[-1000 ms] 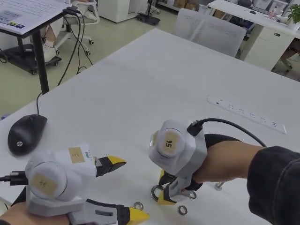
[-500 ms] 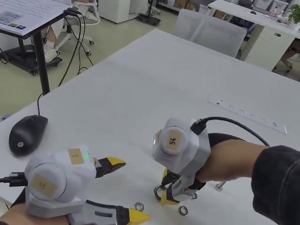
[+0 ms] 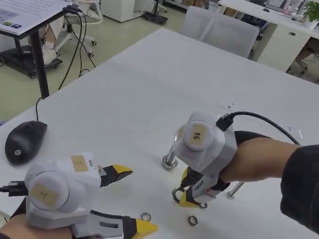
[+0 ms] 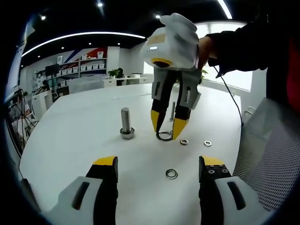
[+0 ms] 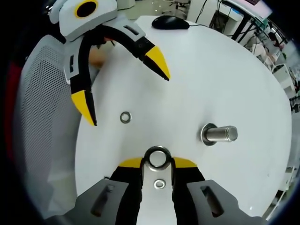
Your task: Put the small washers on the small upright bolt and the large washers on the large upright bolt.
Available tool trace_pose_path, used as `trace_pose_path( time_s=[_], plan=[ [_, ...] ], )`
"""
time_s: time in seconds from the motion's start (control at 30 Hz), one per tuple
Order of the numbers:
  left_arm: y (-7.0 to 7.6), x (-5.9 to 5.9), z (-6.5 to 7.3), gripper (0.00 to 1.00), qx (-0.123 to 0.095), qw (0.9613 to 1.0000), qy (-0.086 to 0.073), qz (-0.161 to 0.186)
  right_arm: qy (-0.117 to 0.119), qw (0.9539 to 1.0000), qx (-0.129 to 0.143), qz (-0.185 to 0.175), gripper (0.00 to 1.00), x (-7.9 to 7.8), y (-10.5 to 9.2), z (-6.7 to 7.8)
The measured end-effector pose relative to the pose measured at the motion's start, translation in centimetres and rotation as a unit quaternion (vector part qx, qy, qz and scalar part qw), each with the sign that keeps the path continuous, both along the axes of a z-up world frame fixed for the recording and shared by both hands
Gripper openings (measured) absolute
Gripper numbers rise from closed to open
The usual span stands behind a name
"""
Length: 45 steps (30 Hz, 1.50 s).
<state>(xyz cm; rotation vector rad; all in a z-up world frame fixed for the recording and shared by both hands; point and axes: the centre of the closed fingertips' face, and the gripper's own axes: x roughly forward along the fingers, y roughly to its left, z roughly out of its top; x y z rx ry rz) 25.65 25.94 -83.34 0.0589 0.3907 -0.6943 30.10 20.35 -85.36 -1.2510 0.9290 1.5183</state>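
Large washer (image 5: 158, 149): steel ring, stiff, light, smooth, prob. slick, so in our judgement it can pivot or squirt out of a two-point pinch. We reckon the best hold is across the outer rim, w/ the hole left free for the bolt.

That's how we have it. Right gripper (image 5: 158, 163) is closed on it, yellow tips pinching opposite edges, and the hole shows clear betw. them. In the left gripper view the ring sits low at the tips; we can't tell if it touches the table (image 3: 149, 99).

Large upright bolt (image 5: 219, 133) stands near, off to one side, not under the ring yet.

Left gripper (image 3: 139, 199) is spread wide, holding nothing. One small washer (image 4: 171, 174) lies betw. its jaws, untouched. Small upright bolt (image 4: 173, 110) is partly hidden behind the right gripper.
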Motion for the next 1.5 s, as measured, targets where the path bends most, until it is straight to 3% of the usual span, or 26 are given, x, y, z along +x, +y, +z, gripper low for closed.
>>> trace_pose_path(
  time_s=[0.37,0.83,1.5],
  plan=[
    [-0.2,0.1,-0.3,0.69,0.0,1.0,0.002,-0.004,-0.016,0.9995,0.016,-0.023,0.24,2.0,-0.6,2.1],
    [-0.3,0.0,-0.3,0.69,-0.001,1.0,0.002,-0.007,-0.022,0.9993,0.016,-0.027,0.24,3.1,-0.7,4.2],
    [-0.1,0.1,-0.1,0.68,-0.001,1.0,0.003,-0.002,-0.045,0.9986,0.027,-0.005,0.24,4.9,1.8,6.9]
  ],
)
